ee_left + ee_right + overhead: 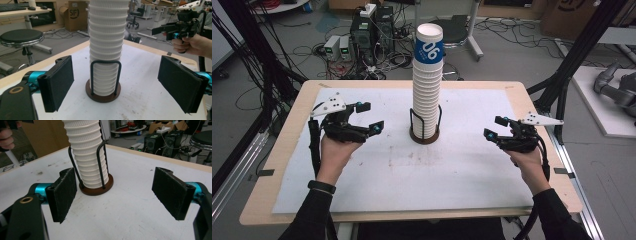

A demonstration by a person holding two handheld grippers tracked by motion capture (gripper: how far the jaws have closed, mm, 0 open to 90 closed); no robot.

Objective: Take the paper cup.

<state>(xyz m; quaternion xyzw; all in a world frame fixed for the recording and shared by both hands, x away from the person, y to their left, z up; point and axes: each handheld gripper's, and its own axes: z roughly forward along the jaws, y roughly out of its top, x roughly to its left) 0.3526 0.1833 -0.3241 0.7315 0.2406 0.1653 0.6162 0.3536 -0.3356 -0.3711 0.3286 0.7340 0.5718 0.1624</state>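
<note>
Both the left gripper [366, 116] and right gripper [493, 127] gape empty; square up on the cup stack [427, 85] between them before closing.

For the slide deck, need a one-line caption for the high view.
Left gripper and right gripper, both open, flank a tall stack of paper cups in its wire holder on the table.

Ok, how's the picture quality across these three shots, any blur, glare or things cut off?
High view: even lighting, soft overall, the cup stack whole in frame. Left gripper view: the stack fairly sharp, its top cropped, the near pads slightly soft. Right gripper view: the stack leans from lens distortion, top cropped; no strong glare anywhere.
</note>
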